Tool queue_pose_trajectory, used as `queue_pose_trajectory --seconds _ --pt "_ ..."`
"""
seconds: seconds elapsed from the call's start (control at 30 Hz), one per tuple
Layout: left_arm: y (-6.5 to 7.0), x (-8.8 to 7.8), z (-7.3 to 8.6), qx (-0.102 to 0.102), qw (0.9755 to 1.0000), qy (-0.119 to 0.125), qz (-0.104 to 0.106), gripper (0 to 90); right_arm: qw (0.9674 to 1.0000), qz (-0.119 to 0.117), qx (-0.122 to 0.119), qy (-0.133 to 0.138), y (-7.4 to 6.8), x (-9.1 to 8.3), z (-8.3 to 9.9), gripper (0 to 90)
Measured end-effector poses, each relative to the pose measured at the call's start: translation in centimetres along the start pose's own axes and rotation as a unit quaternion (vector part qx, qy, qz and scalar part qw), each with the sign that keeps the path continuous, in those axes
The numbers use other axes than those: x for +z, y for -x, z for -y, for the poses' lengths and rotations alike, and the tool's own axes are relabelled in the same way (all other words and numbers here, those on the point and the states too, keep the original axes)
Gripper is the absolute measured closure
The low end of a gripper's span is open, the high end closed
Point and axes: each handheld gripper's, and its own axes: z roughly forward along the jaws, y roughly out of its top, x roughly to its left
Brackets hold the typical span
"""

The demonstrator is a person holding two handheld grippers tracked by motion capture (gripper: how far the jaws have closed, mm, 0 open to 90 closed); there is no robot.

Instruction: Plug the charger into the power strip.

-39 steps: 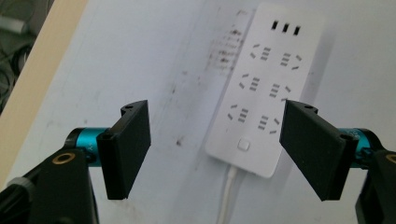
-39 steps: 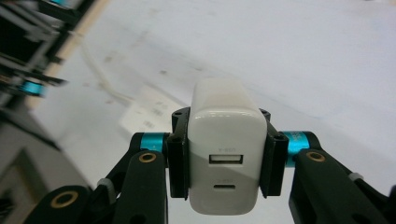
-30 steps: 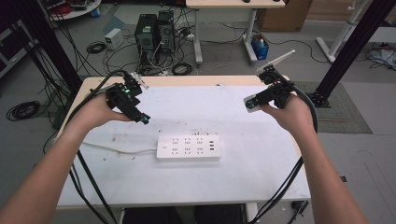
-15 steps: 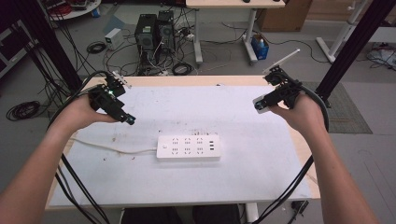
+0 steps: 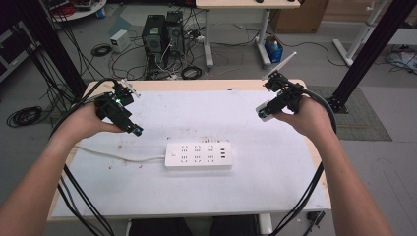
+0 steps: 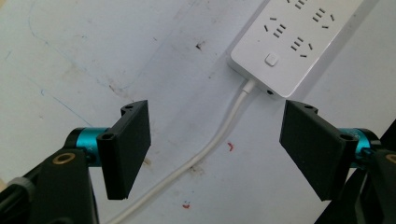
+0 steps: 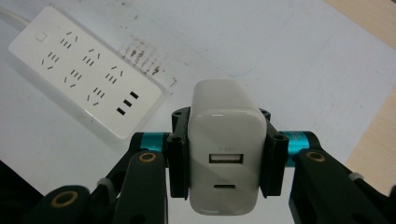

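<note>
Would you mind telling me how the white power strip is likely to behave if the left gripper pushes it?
The power strip lies flat and long, so it should slide, not tip. Its white cord looks floppy and may drag or swing the end. The open left gripper hangs above that cord, so a push there would likely turn the strip.

Black grippers (image 6: 215, 149), flat fingers (image 6: 126, 147), teal collars, black cables.

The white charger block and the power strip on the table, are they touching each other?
Apart. In the high view the right gripper holds the charger clear of the power strip, with bare table between them.
</note>
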Motion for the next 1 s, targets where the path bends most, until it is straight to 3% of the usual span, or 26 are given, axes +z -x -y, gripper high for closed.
queue_pose_trajectory --seconds 0.3,0.57,0.77,0.83,0.87,0.93,0.97,1.0 --pt "0.6 -0.2 -0.5 0.016 0.9999 0.004 0.004 25.0 0.9978 -0.014 -0.061 -0.023 -1.8 1.8 -1.4 62.0" --pt "1.8 0.2 -0.8 0.039 0.999 0.0 0.02 24.9 0.9898 -0.037 -0.128 -0.05 -3.8 4.5 -3.1 62.0" --pt "2.5 0.2 -0.9 0.052 0.998 0.001 0.034 24.9 0.9777 -0.062 -0.188 -0.071 -5.5 6.9 -4.1 62.0" --pt "2.6 0.2 -0.9 0.055 0.998 0.001 0.033 24.9 0.9729 -0.065 -0.208 -0.077 -6.1 7.7 -4.3 62.0" --pt "2.7 0.2 -0.9 0.055 0.9979 0.002 0.034 24.9 0.9685 -0.07 -0.224 -0.082 -6.5 8.3 -4.5 62.0" --pt "2.9 0.3 -0.9 0.062 0.9974 -0.001 0.038 24.9 0.9633 -0.074 -0.24 -0.094 -7.4 9.2 -4.7 62.0" --pt "2.9 0.3 -0.9 0.062 0.9974 -0.001 0.038 24.9 0.9633 -0.074 -0.24 -0.094 -7.4 9.2 -4.7 62.0" --pt "2.9 0.3 -0.8 0.07 0.9967 -0.008 0.04 24.9 0.9599 -0.074 -0.25 -0.102 -7.8 9.7 -4.7 62.0"
